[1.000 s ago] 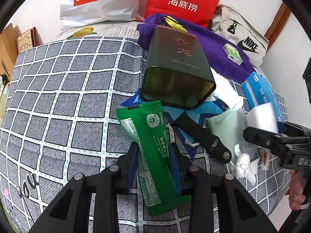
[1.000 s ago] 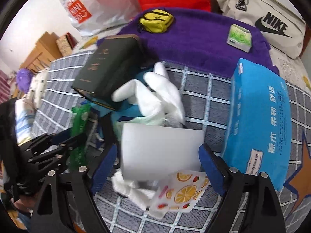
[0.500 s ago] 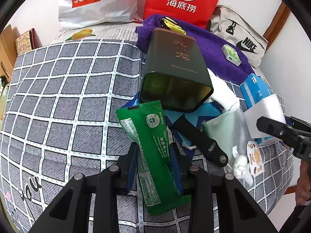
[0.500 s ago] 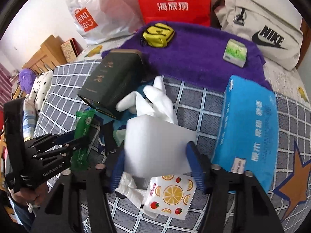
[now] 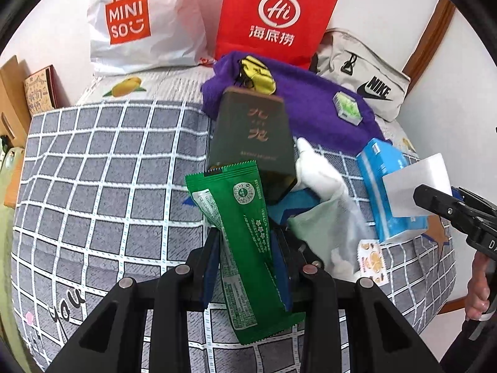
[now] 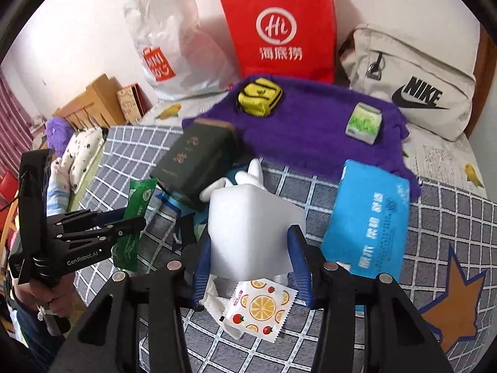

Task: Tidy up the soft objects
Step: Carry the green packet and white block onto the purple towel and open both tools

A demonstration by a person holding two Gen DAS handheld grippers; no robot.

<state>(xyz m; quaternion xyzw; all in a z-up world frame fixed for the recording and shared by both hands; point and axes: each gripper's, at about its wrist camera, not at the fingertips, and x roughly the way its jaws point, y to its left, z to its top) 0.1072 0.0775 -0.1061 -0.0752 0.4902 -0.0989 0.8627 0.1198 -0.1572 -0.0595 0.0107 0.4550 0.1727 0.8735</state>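
Left gripper: jaws nearly closed, pinching a green snack packet clear of the grey checked bedcover. Right gripper: jaws have just been closing and now press both sides of a white foam block, raised above an orange-print sachet. Between the two: a dark green tin on its side and white gloves. Just right of the block: a blue tissue pack.
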